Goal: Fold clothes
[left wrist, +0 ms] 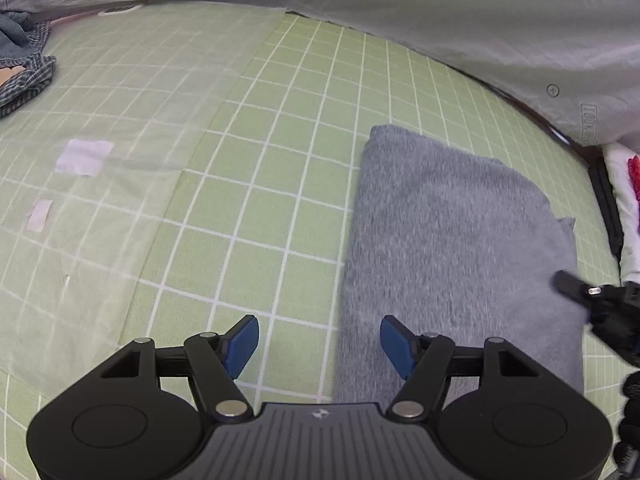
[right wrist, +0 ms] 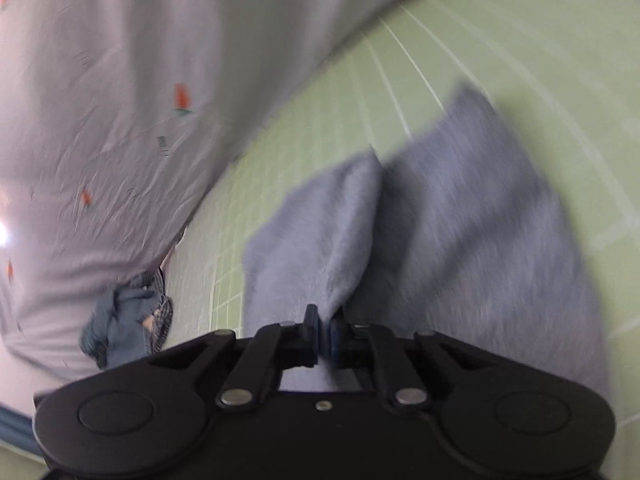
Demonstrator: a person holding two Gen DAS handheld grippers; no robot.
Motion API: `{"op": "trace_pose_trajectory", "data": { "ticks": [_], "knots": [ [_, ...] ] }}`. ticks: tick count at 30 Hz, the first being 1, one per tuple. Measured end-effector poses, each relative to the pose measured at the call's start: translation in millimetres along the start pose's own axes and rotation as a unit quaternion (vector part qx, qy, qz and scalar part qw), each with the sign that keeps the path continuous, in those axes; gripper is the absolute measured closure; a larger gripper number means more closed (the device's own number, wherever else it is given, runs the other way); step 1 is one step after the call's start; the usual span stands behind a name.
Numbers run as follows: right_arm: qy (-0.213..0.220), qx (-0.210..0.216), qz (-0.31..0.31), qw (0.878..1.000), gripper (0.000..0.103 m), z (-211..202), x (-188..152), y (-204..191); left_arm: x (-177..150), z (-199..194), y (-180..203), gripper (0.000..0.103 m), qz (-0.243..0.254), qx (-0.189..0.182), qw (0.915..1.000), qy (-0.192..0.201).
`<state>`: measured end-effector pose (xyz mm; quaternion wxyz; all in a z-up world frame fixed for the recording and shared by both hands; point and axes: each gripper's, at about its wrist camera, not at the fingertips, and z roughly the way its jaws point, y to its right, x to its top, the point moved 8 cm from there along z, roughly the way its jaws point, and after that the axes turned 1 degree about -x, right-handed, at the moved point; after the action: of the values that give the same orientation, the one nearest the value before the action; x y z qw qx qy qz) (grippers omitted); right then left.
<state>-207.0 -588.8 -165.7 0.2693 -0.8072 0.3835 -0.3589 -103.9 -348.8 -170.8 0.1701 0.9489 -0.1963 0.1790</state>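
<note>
A grey fleece garment (left wrist: pixel 452 240) lies folded in a long strip on the green checked sheet (left wrist: pixel 260 184). My left gripper (left wrist: pixel 319 346) is open and empty, its blue pads straddling the garment's near left edge just above it. In the right wrist view my right gripper (right wrist: pixel 323 332) is shut on a fold of the grey garment (right wrist: pixel 460 240) and lifts that flap above the rest. The view is motion-blurred. The right gripper also shows in the left wrist view (left wrist: pixel 592 300) at the garment's right edge.
A bundle of blue and plaid clothes (left wrist: pixel 20 64) lies at the far left of the sheet, also in the right wrist view (right wrist: pixel 128 316). A pale grey quilt (left wrist: pixel 440 24) borders the far side. White tape patches (left wrist: pixel 84 156) sit under a translucent sheet.
</note>
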Motion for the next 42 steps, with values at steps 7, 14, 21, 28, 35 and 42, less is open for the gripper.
{"op": "trace_pose_trajectory", "data": {
  "ticks": [7,14,21,28,35,42],
  "knots": [
    [0.066,-0.075,-0.05,0.994,0.097,-60,38,8,7,0,24,0.035,0.036,-0.036,0.9986,0.01],
    [0.044,-0.232,-0.057,0.97,0.039,-60,33,60,10,13,52,0.031,0.083,-0.058,0.9948,-0.001],
    [0.029,-0.158,-0.047,0.986,0.036,-34,26,45,5,26,61,0.031,0.092,-0.062,0.9936,-0.02],
    [0.017,-0.059,0.008,0.998,0.096,-42,-3,51,1,30,60,0.031,0.08,-0.058,0.9947,-0.03],
    [0.088,-0.009,0.068,0.994,0.097,-109,14,45,-1,27,70,0.026,0.096,-0.074,0.9923,-0.027],
    [0.015,-0.165,0.0,0.986,0.052,-78,1,72,-2,29,71,0.026,0.104,-0.063,0.9922,-0.028]
  ]
}}
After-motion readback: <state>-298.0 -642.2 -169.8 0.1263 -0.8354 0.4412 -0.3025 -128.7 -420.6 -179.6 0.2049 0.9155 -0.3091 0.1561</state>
